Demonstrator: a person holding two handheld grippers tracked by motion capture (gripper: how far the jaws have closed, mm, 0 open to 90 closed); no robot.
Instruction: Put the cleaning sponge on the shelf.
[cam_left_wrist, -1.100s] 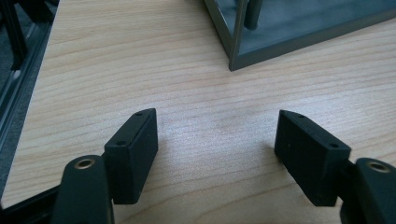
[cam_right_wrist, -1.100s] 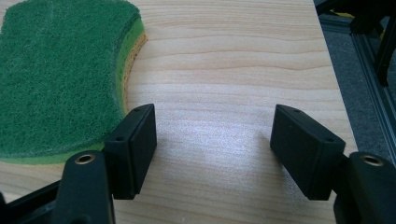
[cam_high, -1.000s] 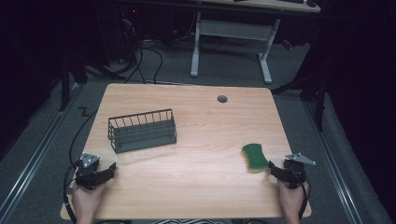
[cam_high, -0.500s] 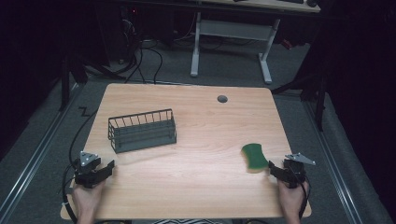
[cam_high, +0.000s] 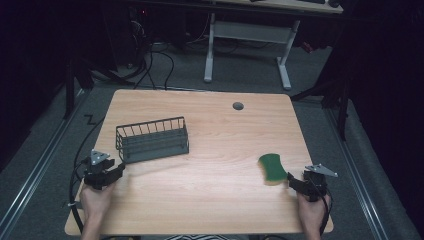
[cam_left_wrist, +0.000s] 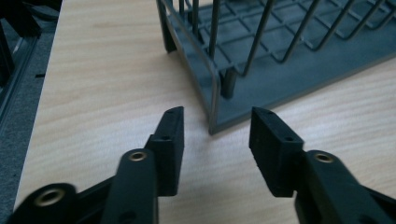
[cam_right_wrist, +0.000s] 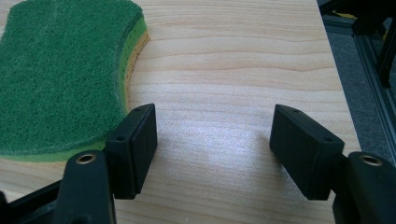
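A dark wire basket (cam_high: 152, 139) stands on the left half of the wooden table (cam_high: 215, 200). My left gripper (cam_high: 119, 170) sits just in front of the basket's near left corner, open; its jaws have just been closing, with nothing between them. In the left gripper view that basket (cam_left_wrist: 280, 70) corner stands right beyond the left gripper (cam_left_wrist: 216, 122). A green sponge (cam_high: 272, 168) with a yellow underside lies at the right. My right gripper (cam_high: 292, 181) rests open beside it, apart from it. The right gripper view has the sponge (cam_right_wrist: 60, 70) left of the right gripper (cam_right_wrist: 212, 123).
A round cable hole (cam_high: 238, 106) sits near the table's far edge. Cables (cam_high: 80, 150) trail off the left edge to the floor. Beyond the table stand the white legs of another desk (cam_high: 210, 55). Bare wood lies between basket and sponge.
My left gripper has lifted a little and shifted toward the basket's corner. The right gripper, sponge and basket have stayed put.
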